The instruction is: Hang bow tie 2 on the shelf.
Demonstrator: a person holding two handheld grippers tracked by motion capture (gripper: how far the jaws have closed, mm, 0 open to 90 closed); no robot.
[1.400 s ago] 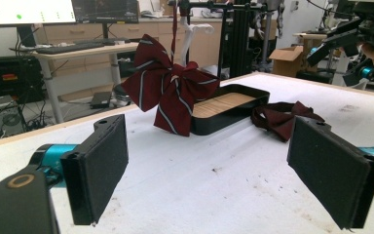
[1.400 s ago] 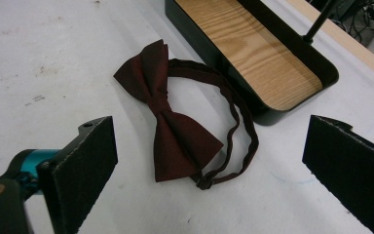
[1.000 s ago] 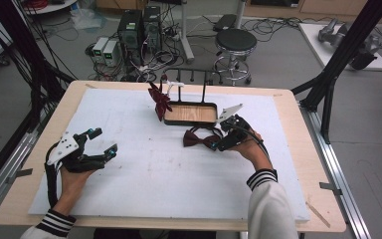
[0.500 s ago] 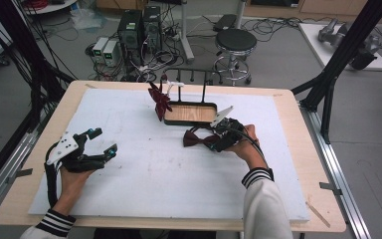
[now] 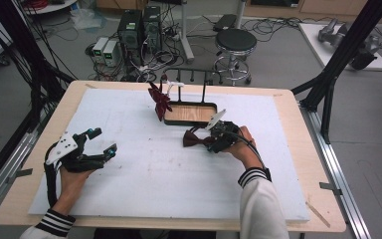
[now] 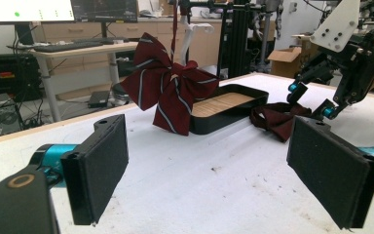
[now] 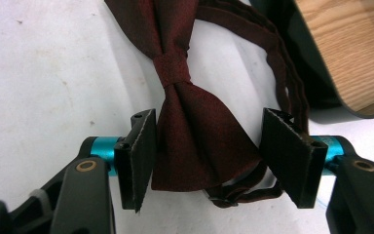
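While our right gripper [image 5: 213, 141] hangs low over the white table cover [image 5: 179, 184], a dark red bow tie [image 7: 195, 141] lies flat on that cover between its two black jaws. In the right gripper view one wing of the bow tie fills the gap: the left pad [image 7: 139, 156] is touching or almost touching the wing's edge, and the right pad [image 7: 289, 153] stands a little apart from the cloth, so we read the jaws as not yet clamped. They have just been closing, with the bow tie between them. Its knot points away from the camera, and its thin strap curls round the right side and under the near edge.

From the high view we see the bow tie just in front of a black tray with a wooden floor [image 5: 191, 113], near it but not in it. A second bow tie, red with pale stripes [image 6: 173, 92], hangs from a black rack [image 5: 189, 79] at the tray's far left corner, its lower tip against the tray's rim.

Our left gripper [image 5: 95, 149] sits well apart from all this, at the left side of the cover, held in the left hand [image 5: 72, 174]. Its jaws gape wide, with nothing between them but bare cover, as the left gripper view shows. That view also catches the right gripper poised over the plain bow tie beside the tray.
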